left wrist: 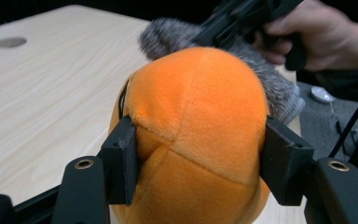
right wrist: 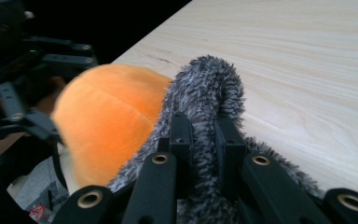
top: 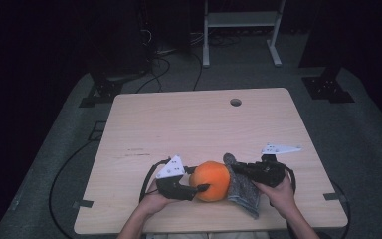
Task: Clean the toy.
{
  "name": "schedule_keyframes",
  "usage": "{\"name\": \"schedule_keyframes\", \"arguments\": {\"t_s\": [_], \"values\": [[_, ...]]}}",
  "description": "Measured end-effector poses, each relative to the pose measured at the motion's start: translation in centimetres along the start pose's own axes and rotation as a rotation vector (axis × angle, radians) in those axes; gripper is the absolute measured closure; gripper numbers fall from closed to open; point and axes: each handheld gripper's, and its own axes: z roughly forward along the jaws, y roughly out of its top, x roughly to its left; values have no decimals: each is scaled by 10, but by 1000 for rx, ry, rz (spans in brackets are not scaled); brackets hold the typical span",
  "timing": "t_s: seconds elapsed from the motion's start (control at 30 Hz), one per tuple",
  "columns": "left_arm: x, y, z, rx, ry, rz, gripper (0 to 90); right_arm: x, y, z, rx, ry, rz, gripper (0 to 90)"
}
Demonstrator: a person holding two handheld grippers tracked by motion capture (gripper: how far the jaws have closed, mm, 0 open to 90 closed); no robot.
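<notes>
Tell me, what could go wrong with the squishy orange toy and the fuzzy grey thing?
1. The left gripper squeezes the round orange plush toy only at its sides; soft plush might slip out.
2. The right gripper pinches just a fold of the fuzzy grey fabric sleeve, so pulling could tear it free of the fingers.
3. Both sit near the front edge of the light wooden table; a dropped toy could roll off.
</notes>
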Motion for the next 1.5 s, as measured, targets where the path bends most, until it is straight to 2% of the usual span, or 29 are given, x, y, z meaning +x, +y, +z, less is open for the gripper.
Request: {"name": "schedule_keyframes", "arguments": {"t_s": [0.07,0.17,0.23,0.3,0.33,0.43,0.5,0.57,0.63,0.67,0.8,0.9,0.97,1.03,1.1,1.17,1.23,1.27,1.33,1.37,1.4,1.47,1.5], "values": [[0,3,-2,-8,7,10,381,6,5,-6,-30,21,-12,797],[-1,6,-2,0,29,24,381,20,12,-13,-77,94,-40,797],[-3,6,-1,8,18,29,380,28,13,-11,-76,140,-61,795],[-6,7,0,8,14,34,379,37,11,-5,-58,152,-86,792],[-8,7,1,21,30,44,374,38,10,-2,-50,144,-99,790],[-8,3,8,52,57,44,309,31,5,5,-17,77,-93,790],[-7,2,12,38,58,46,235,22,-2,11,8,53,-71,789],[-5,2,10,-6,61,51,175,17,-2,9,1,33,-54,790],[0,0,9,-19,73,40,121,13,-2,6,-2,0,-58,789],[3,-3,9,-26,71,31,107,12,-2,5,-4,-1,-45,788],[12,-12,16,-13,37,-19,75,5,-3,3,-10,-2,-19,788],[14,-15,28,6,-36,-73,56,5,-3,4,-10,-3,-17,787],[8,-14,31,-5,-21,-63,97,5,-3,4,-13,-11,-15,789],[1,-9,28,-7,9,-40,218,7,-2,1,-27,-17,-13,790],[-4,-2,23,-16,7,-39,264,9,0,-3,-47,-5,-14,791],[-6,4,14,-39,-9,-61,269,9,2,-5,-67,21,0,790],[-6,7,7,-55,0,-71,269,5,0,-3,-63,56,36,789],[-6,6,6,-43,9,-69,272,3,-1,-1,-55,62,49,789],[-5,1,10,18,34,-77,280,-2,-6,8,-6,54,69,790],[-4,-1,10,20,33,-86,291,-2,-8,11,10,46,66,790],[-3,-2,10,8,39,-103,297,-2,-8,11,12,45,62,791],[-2,-1,10,14,63,-98,300,2,-5,7,-7,51,46,789],[-3,-1,12,7,69,-101,299,4,-2,4,-33,97,54,789]]}}
